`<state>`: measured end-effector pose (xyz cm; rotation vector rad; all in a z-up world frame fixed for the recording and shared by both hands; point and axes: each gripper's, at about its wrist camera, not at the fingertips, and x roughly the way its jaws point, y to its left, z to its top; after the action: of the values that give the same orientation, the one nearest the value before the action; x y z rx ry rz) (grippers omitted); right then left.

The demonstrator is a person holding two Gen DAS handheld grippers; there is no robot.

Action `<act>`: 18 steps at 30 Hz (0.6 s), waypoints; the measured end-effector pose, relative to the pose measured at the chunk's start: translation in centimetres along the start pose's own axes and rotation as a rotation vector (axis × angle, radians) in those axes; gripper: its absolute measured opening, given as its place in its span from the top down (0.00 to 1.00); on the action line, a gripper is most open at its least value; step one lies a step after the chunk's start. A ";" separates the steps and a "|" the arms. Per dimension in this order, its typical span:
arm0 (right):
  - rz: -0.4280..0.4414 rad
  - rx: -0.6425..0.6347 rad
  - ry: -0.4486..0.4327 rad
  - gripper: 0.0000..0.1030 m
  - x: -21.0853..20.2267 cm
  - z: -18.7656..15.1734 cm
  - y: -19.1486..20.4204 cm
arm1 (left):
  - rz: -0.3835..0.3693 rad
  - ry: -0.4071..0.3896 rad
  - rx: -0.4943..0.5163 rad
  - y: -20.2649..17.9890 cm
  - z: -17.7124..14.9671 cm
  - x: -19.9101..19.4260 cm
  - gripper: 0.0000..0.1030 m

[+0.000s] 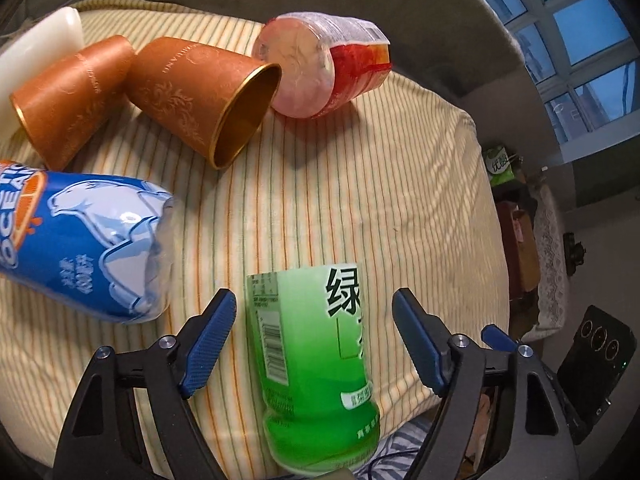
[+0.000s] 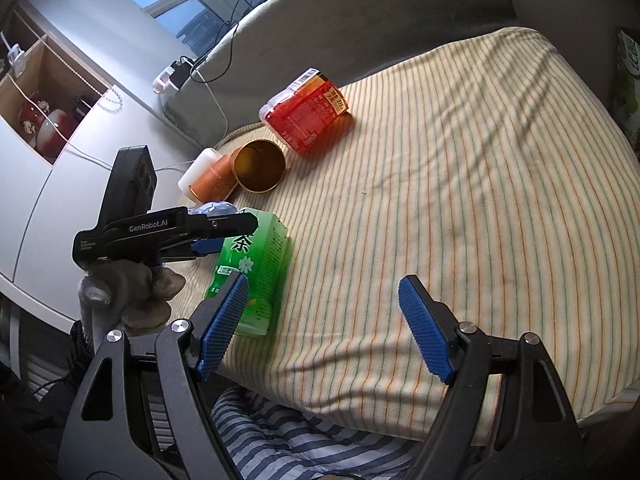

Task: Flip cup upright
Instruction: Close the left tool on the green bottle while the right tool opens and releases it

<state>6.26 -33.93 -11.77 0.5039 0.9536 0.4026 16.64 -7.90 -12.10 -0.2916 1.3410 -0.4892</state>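
Two copper-orange cups lie on their sides on the striped cloth. The nearer cup (image 1: 200, 100) has its gold-rimmed mouth toward me; it also shows in the right wrist view (image 2: 259, 171). The second cup (image 1: 68, 100) lies to its left. My left gripper (image 1: 314, 310) is open, its jaws on either side of a green tea bottle (image 1: 316, 360) without touching it. My right gripper (image 2: 322, 302) is open and empty over the cloth near the front edge.
A blue-labelled bottle (image 1: 80, 240) lies at the left, a red-labelled bottle (image 1: 320, 64) at the back, and a white bottle (image 1: 36, 48) behind the cups. The cloth's edge (image 2: 360, 420) drops off at the front onto blue-striped fabric. A grey headboard (image 2: 320, 20) rises behind.
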 end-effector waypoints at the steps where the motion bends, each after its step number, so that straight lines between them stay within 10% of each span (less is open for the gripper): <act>1: -0.001 0.002 0.001 0.22 0.0 -0.1 -0.1 | 0.002 0.001 0.003 0.0 0.0 0.1 0.24; 18: -0.015 0.033 0.005 0.22 0.3 0.0 -1.1 | 0.037 -0.027 0.047 -0.6 -0.3 0.0 0.40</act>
<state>6.56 -34.64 -12.63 0.5259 0.9701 0.3753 16.29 -8.45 -11.89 -0.2333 1.3043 -0.4834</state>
